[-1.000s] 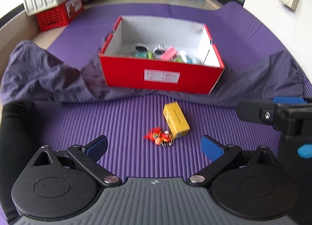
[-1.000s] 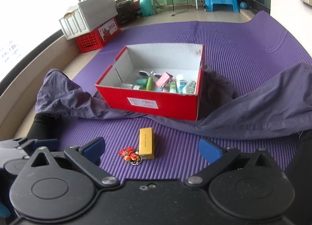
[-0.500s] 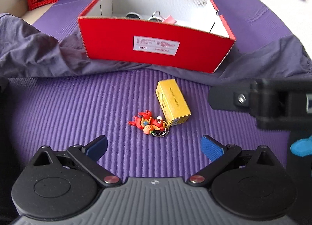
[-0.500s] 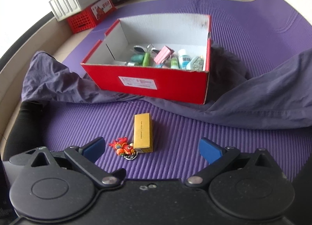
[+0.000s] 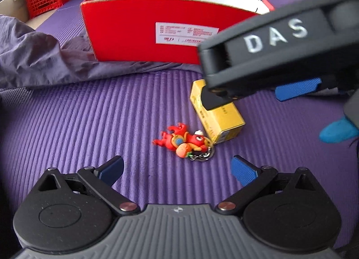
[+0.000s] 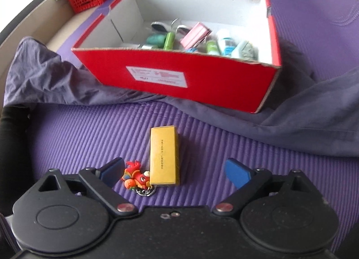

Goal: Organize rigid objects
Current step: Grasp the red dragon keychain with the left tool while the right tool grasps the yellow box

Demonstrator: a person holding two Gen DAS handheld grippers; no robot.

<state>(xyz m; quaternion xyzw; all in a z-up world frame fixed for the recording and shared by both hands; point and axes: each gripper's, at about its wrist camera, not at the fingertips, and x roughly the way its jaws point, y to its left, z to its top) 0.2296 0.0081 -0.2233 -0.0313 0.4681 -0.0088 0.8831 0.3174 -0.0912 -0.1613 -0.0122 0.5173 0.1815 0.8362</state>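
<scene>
Purple ribbed foam mat (image 6: 89,138) underfoot, rumpled grey-purple cloth (image 6: 314,129) heaped around the box beyond, red plastic crate (image 6: 89,1) at the far edge.

Right gripper (image 6: 174,172) low over the mat, blue-padded fingers (image 6: 237,175) spread wide, holding nothing; flat yellow cardboard box (image 6: 165,155) lying lengthwise in the gap between them, touched by neither. Small red-and-orange figurine keychain (image 6: 135,177) just beside the left finger, pressed against the yellow box's near corner.

Left gripper (image 5: 177,169) likewise wide open and unloaded, pointed at the same keychain (image 5: 184,142) from the other side, pads well apart from it; right tool's black body crossing the upper right of that view and covering part of the yellow box (image 5: 218,115).

Step in hand, by the look of it: closing in for a pick, most likely right on the box, left on the keychain. Next move calls for a short descent, fingers straddling the box's narrow width, a squeeze, then a lift over the near wall of the open red cardboard shoebox (image 6: 202,79), already holding small bottles and a pink case. Worth watching: keychain ring dragging along with the box, and the two tools crowding each other.
</scene>
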